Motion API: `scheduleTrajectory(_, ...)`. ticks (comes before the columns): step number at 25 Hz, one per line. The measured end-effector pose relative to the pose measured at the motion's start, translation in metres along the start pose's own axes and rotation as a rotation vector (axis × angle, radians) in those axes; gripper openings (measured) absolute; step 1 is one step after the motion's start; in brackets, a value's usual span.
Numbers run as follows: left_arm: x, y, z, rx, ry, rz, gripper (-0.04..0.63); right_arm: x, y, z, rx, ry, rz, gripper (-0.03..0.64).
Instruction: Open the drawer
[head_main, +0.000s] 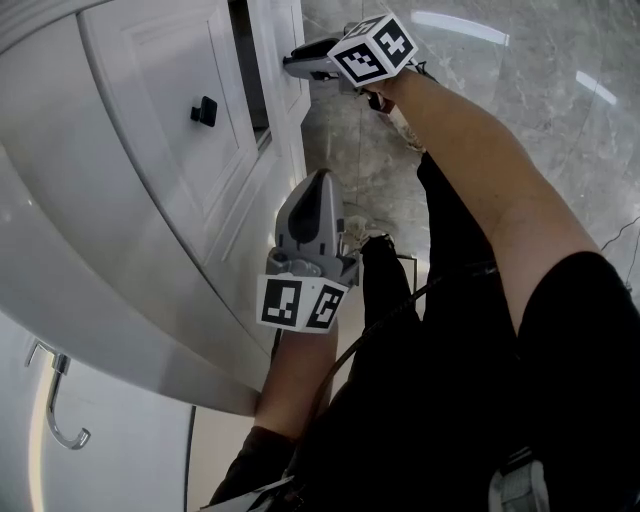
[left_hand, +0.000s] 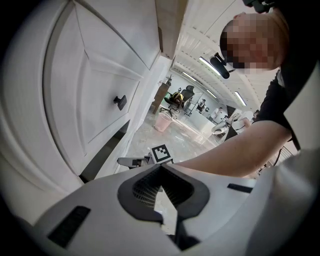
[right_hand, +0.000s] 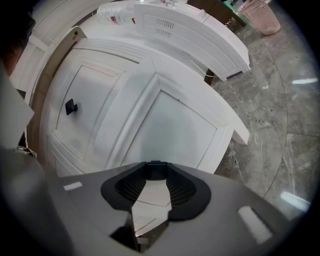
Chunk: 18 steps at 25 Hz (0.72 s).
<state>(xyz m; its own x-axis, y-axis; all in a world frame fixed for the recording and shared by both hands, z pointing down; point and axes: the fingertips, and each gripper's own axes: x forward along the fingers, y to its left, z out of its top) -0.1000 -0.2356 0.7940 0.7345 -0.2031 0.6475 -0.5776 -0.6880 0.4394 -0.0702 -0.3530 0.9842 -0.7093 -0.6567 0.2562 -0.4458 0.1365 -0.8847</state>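
Observation:
The white cabinet has an upper drawer (head_main: 150, 120) with a black knob (head_main: 204, 110). Past it, a lower drawer front (head_main: 290, 35) stands out from the cabinet with a dark gap (head_main: 250, 60) behind it. My right gripper (head_main: 288, 63) reaches level against that front. In the right gripper view its jaws (right_hand: 155, 167) stand slightly apart on a small dark piece that reads as this drawer's knob, mostly hidden. The other knob (right_hand: 71, 106) shows far left. My left gripper (head_main: 320, 178) hangs beside the cabinet, touching nothing, its tips (left_hand: 160, 169) together.
A grey marble floor (head_main: 520, 90) lies to the right. A metal hook (head_main: 60, 400) hangs on the white panel at lower left. My legs in black stand close to the cabinet. A pink bin (left_hand: 162, 121) and office chairs (left_hand: 179, 97) are far down the room.

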Motion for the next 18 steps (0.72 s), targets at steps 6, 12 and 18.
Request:
scheduleTrajectory(6, 0.001, -0.004, 0.005, 0.008, -0.003, -0.006, 0.002, -0.013, -0.002, -0.004, 0.007, -0.004, -0.016, 0.124)
scheduleTrajectory(12, 0.001, -0.005, 0.006, 0.014, -0.001, -0.010, 0.002, -0.025, -0.004, -0.008, 0.021, -0.015, -0.022, 0.124)
scheduleTrajectory(18, 0.001, -0.006, 0.008, 0.017, -0.003, -0.016, 0.002, -0.035, -0.006, -0.011, 0.012, 0.002, -0.026, 0.124)
